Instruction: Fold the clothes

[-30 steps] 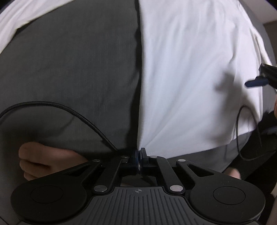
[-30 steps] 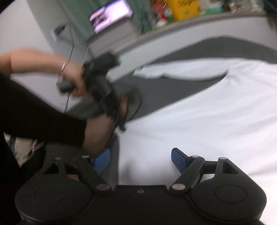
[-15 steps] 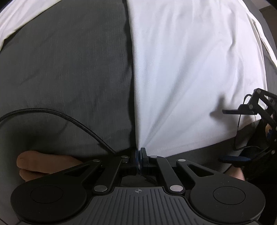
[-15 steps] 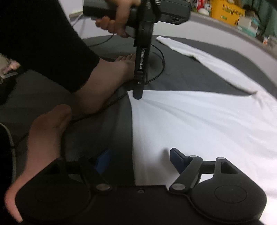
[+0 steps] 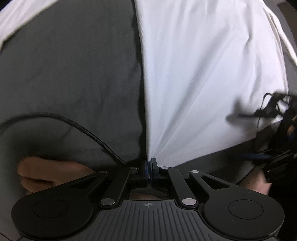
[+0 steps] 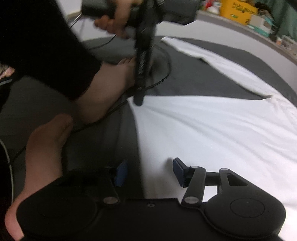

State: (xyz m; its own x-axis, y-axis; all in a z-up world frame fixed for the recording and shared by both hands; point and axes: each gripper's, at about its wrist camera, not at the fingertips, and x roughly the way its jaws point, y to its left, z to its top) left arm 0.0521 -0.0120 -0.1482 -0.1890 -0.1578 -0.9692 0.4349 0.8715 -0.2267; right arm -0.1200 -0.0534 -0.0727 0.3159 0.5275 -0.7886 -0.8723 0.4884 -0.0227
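A white garment [image 5: 204,83] lies spread flat on a dark grey sheet [image 5: 74,74]. My left gripper [image 5: 148,170] points steeply down and is shut on the garment's near corner, and creases fan out from the pinch. The right wrist view shows the same left gripper [image 6: 138,100] nipping that corner of the white garment [image 6: 213,129]. My right gripper [image 6: 148,172] sits low over the garment's near hem. Its jaws are closing, with the cloth's edge between the blue pads [image 6: 178,170], which do not press on it.
The person's bare feet [image 6: 46,148] rest on the grey sheet [image 6: 204,74] just left of the garment. A black cable [image 5: 83,129] loops over the sheet beside the left gripper. A long white sleeve [image 6: 213,59] stretches away. Cluttered shelves [image 6: 241,13] stand behind the bed.
My right gripper swung in from the side to the garment's near hem and its jaws narrowed. The left gripper stayed shut on the corner.
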